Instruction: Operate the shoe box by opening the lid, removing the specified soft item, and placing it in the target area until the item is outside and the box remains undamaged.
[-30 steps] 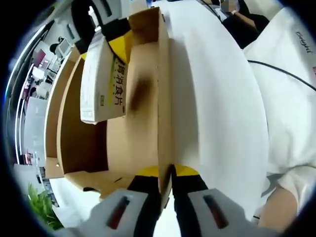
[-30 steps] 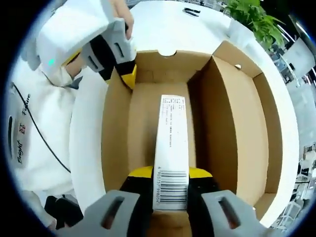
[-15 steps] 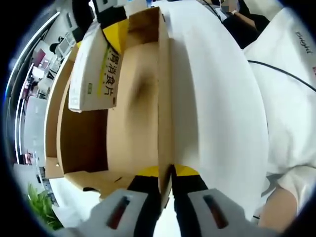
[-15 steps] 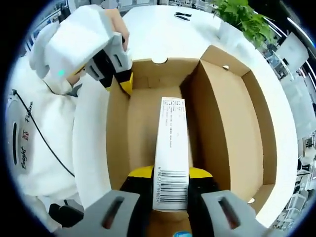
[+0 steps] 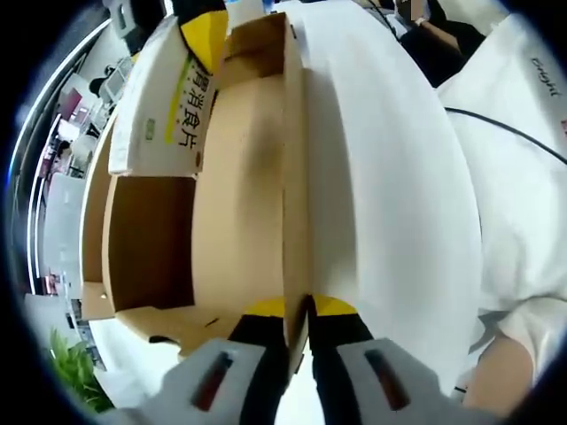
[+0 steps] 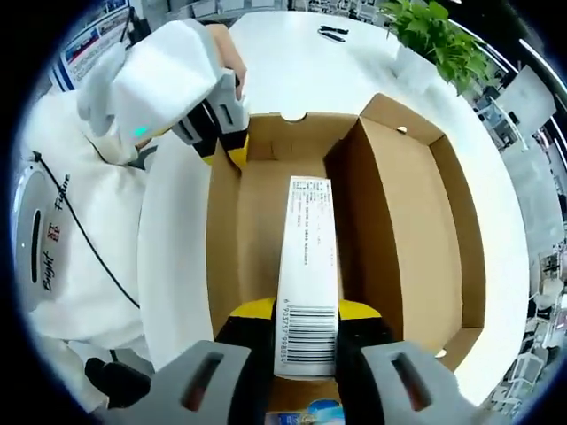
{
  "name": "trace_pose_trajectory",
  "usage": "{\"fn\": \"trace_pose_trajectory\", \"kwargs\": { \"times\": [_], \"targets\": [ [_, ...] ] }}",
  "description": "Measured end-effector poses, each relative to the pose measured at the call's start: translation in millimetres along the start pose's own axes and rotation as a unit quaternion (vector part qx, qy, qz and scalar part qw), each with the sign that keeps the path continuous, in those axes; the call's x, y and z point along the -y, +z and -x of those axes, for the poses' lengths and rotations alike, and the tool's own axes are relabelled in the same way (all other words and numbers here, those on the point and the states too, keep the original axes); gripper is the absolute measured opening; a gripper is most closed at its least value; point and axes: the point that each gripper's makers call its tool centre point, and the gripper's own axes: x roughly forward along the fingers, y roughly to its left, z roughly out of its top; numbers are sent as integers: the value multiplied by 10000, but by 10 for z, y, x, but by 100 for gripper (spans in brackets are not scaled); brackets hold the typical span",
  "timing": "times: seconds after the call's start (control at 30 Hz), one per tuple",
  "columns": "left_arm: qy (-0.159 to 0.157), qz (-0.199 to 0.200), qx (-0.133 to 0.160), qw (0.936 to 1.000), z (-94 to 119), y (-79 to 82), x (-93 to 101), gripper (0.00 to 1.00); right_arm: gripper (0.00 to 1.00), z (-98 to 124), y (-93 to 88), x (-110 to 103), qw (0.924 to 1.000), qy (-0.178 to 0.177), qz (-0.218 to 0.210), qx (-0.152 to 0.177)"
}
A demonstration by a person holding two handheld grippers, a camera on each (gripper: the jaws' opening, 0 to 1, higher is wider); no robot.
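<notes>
In the right gripper view, a person in white clothing (image 6: 80, 239) stood at the left. The left gripper (image 6: 232, 149) was clamped narrow on the near wall of the open cardboard shoe box (image 6: 407, 239). The right gripper (image 6: 306, 320) held a long white carton with a barcode (image 6: 307, 270), raised over the box's middle. A potted plant (image 6: 434, 40) stood on the white table (image 6: 292, 49) beyond.

In the left gripper view, the carton (image 5: 164, 106) hung above the box (image 5: 151, 248) at upper left, gripped by the right gripper's yellow pads (image 5: 204, 31). The left gripper (image 5: 298, 320) pinched the box wall.
</notes>
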Motion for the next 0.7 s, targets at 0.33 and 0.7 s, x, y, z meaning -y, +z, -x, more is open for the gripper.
{"fn": "trace_pose_trajectory", "kwargs": {
  "times": [0.33, 0.7],
  "targets": [
    [-2, -8, 12, 10000, -2, 2, -4, 6, 22, 0, 1, -90, 9999, 40, -125, 41],
    [37, -18, -16, 10000, -4, -3, 3, 6, 22, -45, -46, -59, 10000, -17, -80, 51]
  ]
}}
